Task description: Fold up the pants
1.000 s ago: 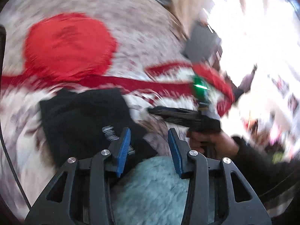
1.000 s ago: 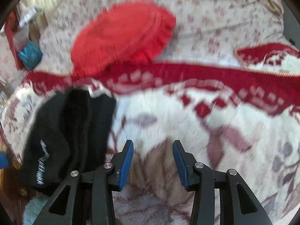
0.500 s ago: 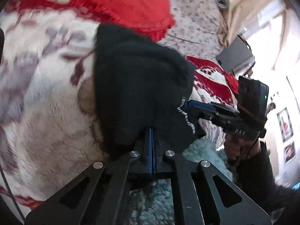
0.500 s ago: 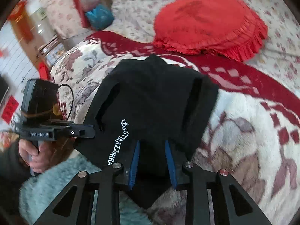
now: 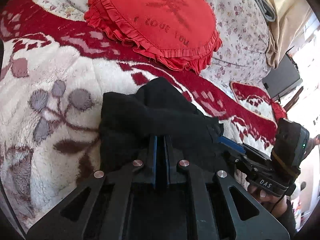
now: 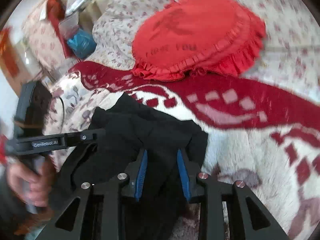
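The black pants (image 5: 152, 112) sit bunched at centre frame on the fleece blanket (image 5: 50, 76); the left hand-held gripper (image 5: 161, 140) clamps one edge, the right hand-held gripper (image 6: 162, 156), partly closed, straddles cloth, likely to carry a fold

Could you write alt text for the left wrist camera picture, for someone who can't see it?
A handheld left gripper is clamped shut on bunched black pants lying on a fluffy white and red blanket. Behind them sits a round red frilled cushion. At the right edge, the right gripper also reaches into the fabric.
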`<action>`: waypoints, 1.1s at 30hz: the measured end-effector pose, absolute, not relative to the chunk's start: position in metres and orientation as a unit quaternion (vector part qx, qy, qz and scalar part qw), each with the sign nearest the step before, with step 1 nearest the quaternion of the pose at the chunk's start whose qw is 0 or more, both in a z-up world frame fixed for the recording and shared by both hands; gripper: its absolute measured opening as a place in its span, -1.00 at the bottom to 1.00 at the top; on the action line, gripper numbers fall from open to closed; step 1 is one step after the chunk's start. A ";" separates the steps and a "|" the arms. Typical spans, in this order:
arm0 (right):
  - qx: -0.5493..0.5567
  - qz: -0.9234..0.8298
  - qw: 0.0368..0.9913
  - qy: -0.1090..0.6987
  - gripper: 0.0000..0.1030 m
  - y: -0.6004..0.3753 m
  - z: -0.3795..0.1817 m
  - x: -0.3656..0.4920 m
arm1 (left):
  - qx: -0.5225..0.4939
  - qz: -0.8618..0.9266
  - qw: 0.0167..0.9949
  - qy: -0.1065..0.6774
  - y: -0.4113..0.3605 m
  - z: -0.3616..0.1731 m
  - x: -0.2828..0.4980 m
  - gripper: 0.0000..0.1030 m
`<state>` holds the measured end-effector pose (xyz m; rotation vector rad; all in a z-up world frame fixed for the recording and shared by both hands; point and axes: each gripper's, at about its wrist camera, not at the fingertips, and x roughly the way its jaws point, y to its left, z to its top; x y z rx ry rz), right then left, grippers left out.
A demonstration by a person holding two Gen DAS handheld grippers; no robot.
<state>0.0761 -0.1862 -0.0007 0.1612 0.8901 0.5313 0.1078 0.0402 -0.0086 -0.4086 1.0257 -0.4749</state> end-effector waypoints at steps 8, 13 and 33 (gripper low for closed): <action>0.213 0.249 0.860 0.390 -0.32 -0.231 0.015 0.048 | -0.248 -0.238 0.838 0.423 0.075 0.026 0.059 -0.51; 0.327 0.260 0.812 0.408 -0.02 -0.262 0.001 0.042 | -0.285 -0.232 0.817 0.445 0.088 0.003 0.056 -0.06; 0.317 0.322 0.755 0.474 0.02 -0.222 -0.028 0.065 | -0.384 -0.251 0.776 0.434 0.118 -0.024 0.067 0.06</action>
